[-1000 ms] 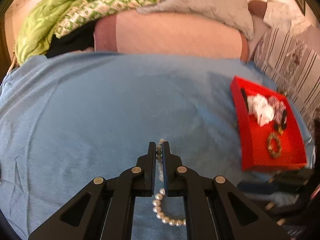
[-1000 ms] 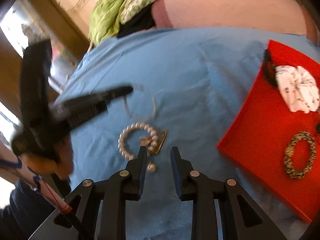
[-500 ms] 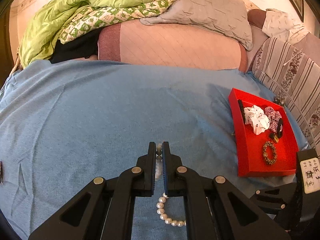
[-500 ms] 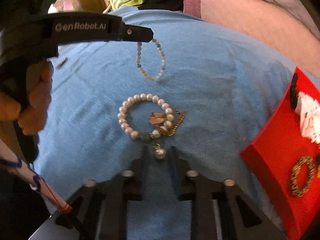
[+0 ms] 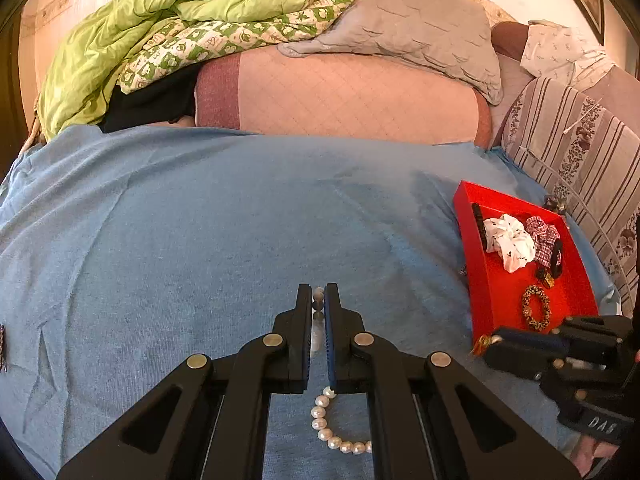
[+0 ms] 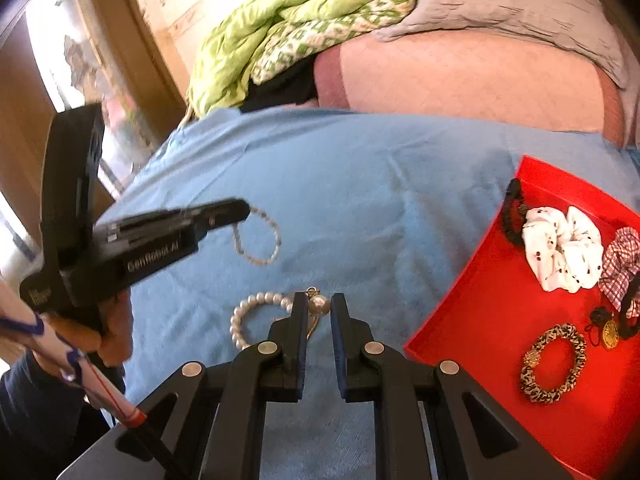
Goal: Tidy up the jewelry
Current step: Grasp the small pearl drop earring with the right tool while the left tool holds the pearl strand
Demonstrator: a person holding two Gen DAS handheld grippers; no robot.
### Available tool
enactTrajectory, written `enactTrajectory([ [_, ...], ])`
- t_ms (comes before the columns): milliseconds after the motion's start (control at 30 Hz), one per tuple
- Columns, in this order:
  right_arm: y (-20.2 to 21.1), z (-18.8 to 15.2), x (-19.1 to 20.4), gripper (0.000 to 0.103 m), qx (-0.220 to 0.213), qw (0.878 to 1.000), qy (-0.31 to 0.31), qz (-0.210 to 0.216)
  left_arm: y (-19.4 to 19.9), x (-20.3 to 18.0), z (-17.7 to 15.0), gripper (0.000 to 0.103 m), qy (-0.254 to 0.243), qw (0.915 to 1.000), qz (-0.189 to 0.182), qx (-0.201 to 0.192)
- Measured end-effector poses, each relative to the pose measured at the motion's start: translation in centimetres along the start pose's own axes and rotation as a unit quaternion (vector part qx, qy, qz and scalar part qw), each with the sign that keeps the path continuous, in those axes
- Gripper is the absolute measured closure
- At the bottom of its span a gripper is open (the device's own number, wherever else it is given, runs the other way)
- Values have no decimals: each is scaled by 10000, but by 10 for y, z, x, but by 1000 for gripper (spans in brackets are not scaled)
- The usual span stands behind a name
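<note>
My left gripper [image 5: 318, 300] is shut on a thin bead bracelet [image 5: 319, 303], which hangs from its tip above the blue sheet in the right wrist view [image 6: 256, 240]. A white pearl bracelet [image 5: 334, 428] lies on the sheet beneath it, also in the right wrist view [image 6: 256, 316]. My right gripper [image 6: 319, 305] is a little open, with a single pearl earring [image 6: 319, 305] between its fingertips, held or not I cannot tell. A gold piece [image 6: 314, 326] lies under it. The red tray [image 6: 472, 320] lies to the right, also in the left wrist view [image 5: 486, 280].
The tray holds a white scrunchie [image 6: 560, 252], a checked scrunchie [image 6: 622, 252], a leopard band [image 6: 554, 362] and dark hair ties [image 6: 512, 212]. A green quilt [image 5: 160, 32], a grey pillow [image 5: 400, 28] and a pink bolster [image 5: 340, 100] lie at the back. A striped cushion [image 5: 580, 152] stands at the right.
My left gripper has lifted a little with the bead bracelet. My right gripper has moved forward, so the pearl earring now sits between its fingertips, over the pearl bracelet.
</note>
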State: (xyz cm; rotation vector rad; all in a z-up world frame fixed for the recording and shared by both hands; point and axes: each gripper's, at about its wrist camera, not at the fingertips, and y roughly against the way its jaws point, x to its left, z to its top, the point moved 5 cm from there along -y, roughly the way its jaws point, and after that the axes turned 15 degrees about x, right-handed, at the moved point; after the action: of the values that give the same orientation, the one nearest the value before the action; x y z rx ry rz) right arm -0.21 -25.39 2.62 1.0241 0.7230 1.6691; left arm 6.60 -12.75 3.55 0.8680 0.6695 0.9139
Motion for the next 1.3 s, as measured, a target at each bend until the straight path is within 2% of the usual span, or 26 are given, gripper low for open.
enactTrajectory([
  [1300, 4, 0, -17, 90, -44, 9993, -375, 41, -6, -12, -4, 97, -293, 9994, 166, 83],
])
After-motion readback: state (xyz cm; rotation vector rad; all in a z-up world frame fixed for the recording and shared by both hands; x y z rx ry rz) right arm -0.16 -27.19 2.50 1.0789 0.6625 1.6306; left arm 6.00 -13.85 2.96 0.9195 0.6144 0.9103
